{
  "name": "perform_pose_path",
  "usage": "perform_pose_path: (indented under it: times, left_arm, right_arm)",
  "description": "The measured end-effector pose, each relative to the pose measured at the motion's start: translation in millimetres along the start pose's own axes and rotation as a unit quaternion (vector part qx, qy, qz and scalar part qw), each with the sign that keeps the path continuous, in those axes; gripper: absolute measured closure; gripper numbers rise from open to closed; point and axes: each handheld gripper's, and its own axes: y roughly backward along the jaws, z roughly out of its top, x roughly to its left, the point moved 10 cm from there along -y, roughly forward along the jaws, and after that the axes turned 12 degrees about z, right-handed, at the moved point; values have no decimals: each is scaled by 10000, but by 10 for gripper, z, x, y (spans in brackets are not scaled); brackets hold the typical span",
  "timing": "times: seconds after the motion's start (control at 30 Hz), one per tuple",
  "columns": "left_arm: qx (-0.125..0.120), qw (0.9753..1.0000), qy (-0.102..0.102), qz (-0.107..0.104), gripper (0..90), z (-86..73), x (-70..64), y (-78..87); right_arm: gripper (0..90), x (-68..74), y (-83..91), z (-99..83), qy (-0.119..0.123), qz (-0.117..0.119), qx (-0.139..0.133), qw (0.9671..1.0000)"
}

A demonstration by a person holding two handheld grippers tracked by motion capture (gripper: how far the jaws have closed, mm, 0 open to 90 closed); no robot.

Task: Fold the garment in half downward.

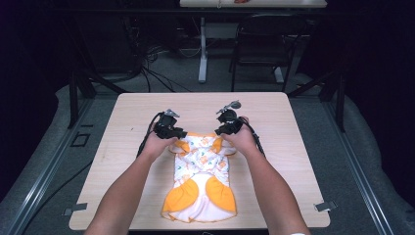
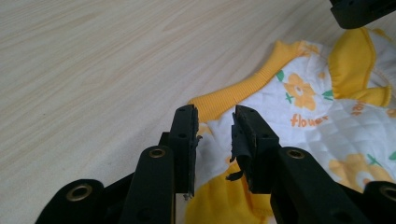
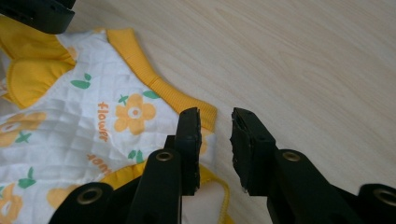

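A small quilted garment (image 1: pixel 201 171), white with orange flowers and yellow trim, lies flat on the wooden table (image 1: pixel 132 117), its wide yellow end toward the person. My left gripper (image 1: pixel 180 133) sits at the garment's far left corner and my right gripper (image 1: pixel 220 130) at its far right corner. In the left gripper view the left gripper (image 2: pixel 215 116) is open, low over the yellow ribbed band (image 2: pixel 233 93), with the right gripper's tip (image 2: pixel 362 11) beyond. In the right gripper view the right gripper (image 3: pixel 215 119) is open at the band's end (image 3: pixel 205 114); its right jaw is over bare wood.
Bare wood surrounds the garment on all sides. Behind the table stand a black chair (image 1: pixel 264 39) and a white table leg (image 1: pixel 202 54), with cables (image 1: pixel 147 63) on the floor. Metal brackets (image 1: pixel 74 210) mark the near table corners.
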Motion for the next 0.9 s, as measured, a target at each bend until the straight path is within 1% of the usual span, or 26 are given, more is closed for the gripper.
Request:
perform_pose_path:
  times: [0.03, 0.07, 0.1, 0.17, 0.2, 0.27, 0.3, 0.33, 0.37, 0.43, 0.53, 0.57, 0.6, 0.63, 0.67, 0.7, 0.77, 0.8, 0.87, 0.9]
  left_arm:
    - [30, 10000, -33, 25, 671, -11, 9, -13]
    - [41, 10000, -39, 34, 671, -20, 10, -29]
    - [51, 10000, -39, 44, 661, -31, 4, -59]
    - [60, 10000, -33, 25, 650, -42, -14, -84]
    - [67, 10000, -46, 21, 649, -50, -24, -97]
    - [101, 9999, -58, 16, 644, -76, -42, -127]
    - [142, 9999, -86, 25, 643, -97, -46, -138]
    - [148, 9999, -64, 10, 640, -116, -54, -156]
    - [201, 9998, -88, 22, 632, -136, -52, -165]
    - [194, 9998, -56, 17, 621, -148, -55, -177]
    - [199, 9998, -80, 25, 618, -156, -53, -185]
    - [207, 9997, -83, 41, 618, -161, -52, -189]
    - [225, 9997, -93, 42, 618, -172, -56, -197]
    - [237, 9997, -100, 48, 617, -183, -59, -205]
    - [253, 9996, -110, 47, 618, -196, -63, -210]
    - [269, 9996, -99, 37, 619, -206, -68, -214]
    - [221, 9997, -69, 29, 623, -220, -79, -225]
    - [221, 9997, -69, 29, 626, -220, -79, -225]
    - [195, 9998, -64, 14, 630, -225, -82, -222]
    - [176, 9998, -55, 23, 635, -227, -83, -221]
  right_arm:
    - [707, -10, -48, -32, -72, 53, 33, 10000]
    - [707, -10, -48, -32, -72, 53, 33, 10000]
    - [695, -44, -87, -83, -93, 15, 137, 9999]
    - [688, -44, -124, -113, -165, 65, 120, 9998]
    - [683, -44, -156, -128, -204, 59, 48, 9998]
    - [676, -47, -157, -177, -192, 143, 200, 9995]
    - [670, -44, -170, -181, -232, 153, 153, 9995]
    - [658, -41, -169, -190, -237, 185, 179, 9994]
    - [646, -35, -165, -200, -240, 241, 223, 9992]
    - [625, -38, -164, -214, -214, 251, 288, 9990]
    - [611, -22, -184, -221, -255, 300, 258, 9989]
    - [605, -22, -183, -234, -221, 302, 342, 9987]
    - [598, -27, -190, -245, -214, 267, 358, 9988]
    - [593, -8, -210, -240, -308, 290, 273, 9987]
    - [594, -7, -227, -243, -298, 273, 252, 9989]
    - [596, -15, -218, -271, -176, 243, 459, 9985]
    - [616, -8, -231, -278, -93, 187, 510, 9985]
    - [616, -8, -231, -278, -93, 187, 510, 9985]
    - [643, -3, -246, -281, -38, 87, 532, 9985]
    - [688, 10, -243, -284, -25, 93, 579, 9983]
